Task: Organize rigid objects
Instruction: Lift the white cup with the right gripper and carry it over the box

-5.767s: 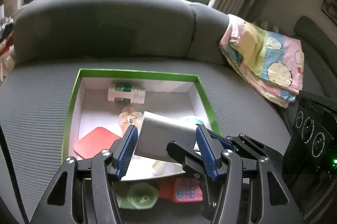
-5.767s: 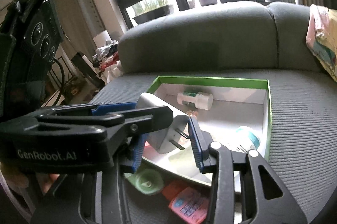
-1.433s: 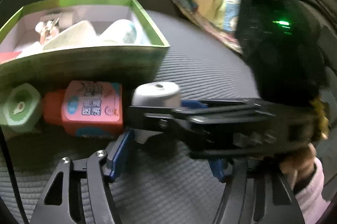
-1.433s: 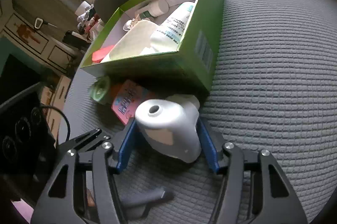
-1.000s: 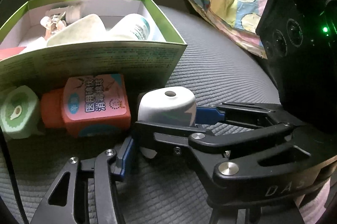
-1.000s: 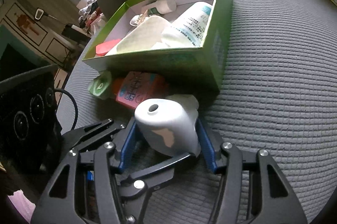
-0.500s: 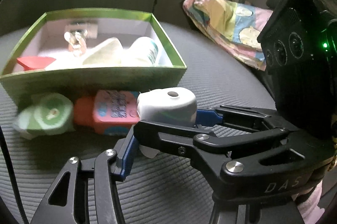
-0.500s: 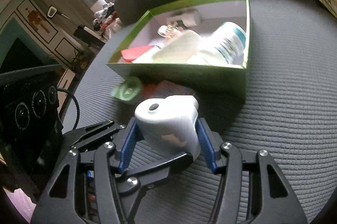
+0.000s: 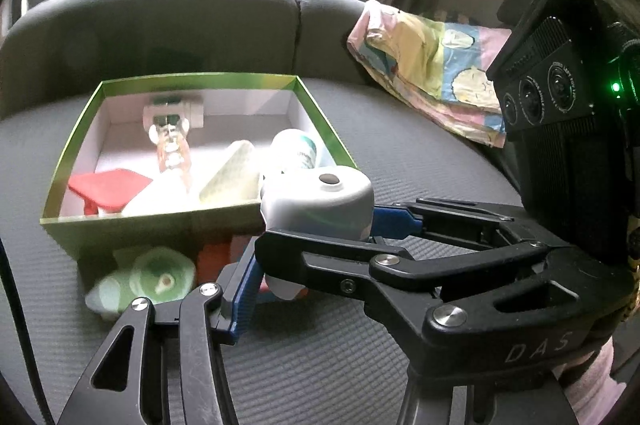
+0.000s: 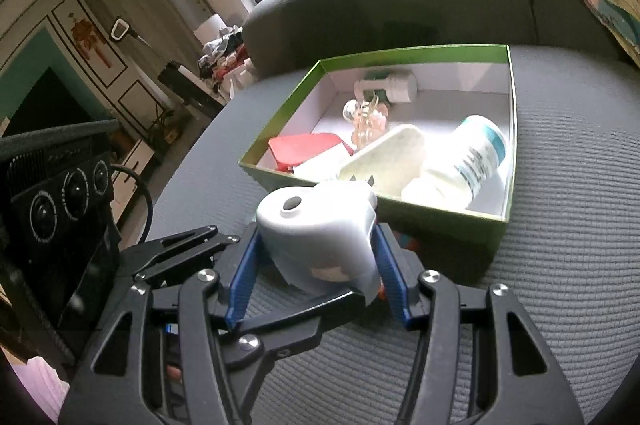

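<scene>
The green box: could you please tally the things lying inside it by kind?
Bottles: 2
Red flat pieces: 1
Cream cases: 1
Clear pinkish pieces: 1
White flat pieces: 1
Total: 6

A grey sofa seat (image 9: 400, 161) carries a green box (image 9: 324, 129), a green-capped bottle (image 9: 160, 277) and folded cloth (image 9: 432, 65).

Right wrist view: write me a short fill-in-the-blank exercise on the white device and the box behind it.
1. The right gripper is shut on the white device, whose blue pads press it from ____ sides.
2. The box behind the device has a rim coloured ____.
3. The white bottle with teal print lies on its side ____ the box.
4. The box rests on a grey ____.

Missing words: both; green; inside; sofa
</scene>
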The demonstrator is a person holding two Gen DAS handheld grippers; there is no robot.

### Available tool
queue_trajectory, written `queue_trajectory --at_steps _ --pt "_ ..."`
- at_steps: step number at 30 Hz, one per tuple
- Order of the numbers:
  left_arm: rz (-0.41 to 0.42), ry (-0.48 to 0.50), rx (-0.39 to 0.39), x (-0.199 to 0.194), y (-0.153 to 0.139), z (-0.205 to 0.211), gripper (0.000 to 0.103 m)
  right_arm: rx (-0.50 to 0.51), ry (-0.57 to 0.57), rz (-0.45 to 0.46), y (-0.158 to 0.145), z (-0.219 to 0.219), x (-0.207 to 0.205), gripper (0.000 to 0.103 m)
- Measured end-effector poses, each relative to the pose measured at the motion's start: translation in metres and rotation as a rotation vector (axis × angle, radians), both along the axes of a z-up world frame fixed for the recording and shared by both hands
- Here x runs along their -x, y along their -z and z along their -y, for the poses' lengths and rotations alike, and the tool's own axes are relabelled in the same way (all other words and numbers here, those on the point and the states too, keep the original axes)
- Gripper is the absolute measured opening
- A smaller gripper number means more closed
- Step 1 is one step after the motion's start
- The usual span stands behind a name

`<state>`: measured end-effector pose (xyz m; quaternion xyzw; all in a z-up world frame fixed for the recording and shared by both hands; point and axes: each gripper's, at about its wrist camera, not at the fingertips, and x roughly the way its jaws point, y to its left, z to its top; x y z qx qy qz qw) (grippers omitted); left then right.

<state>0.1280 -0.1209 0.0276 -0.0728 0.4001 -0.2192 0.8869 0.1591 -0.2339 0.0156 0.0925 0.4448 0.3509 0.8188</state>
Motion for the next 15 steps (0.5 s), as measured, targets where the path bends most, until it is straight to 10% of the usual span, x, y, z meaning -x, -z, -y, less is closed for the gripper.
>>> queue_trajectory --at_steps 15 --pt "0.060 0.030 0.013 -0.064 -0.031 -0.030 0.052 0.016 0.072 0.039 -0.030 -0.022 -0.063 0.055"
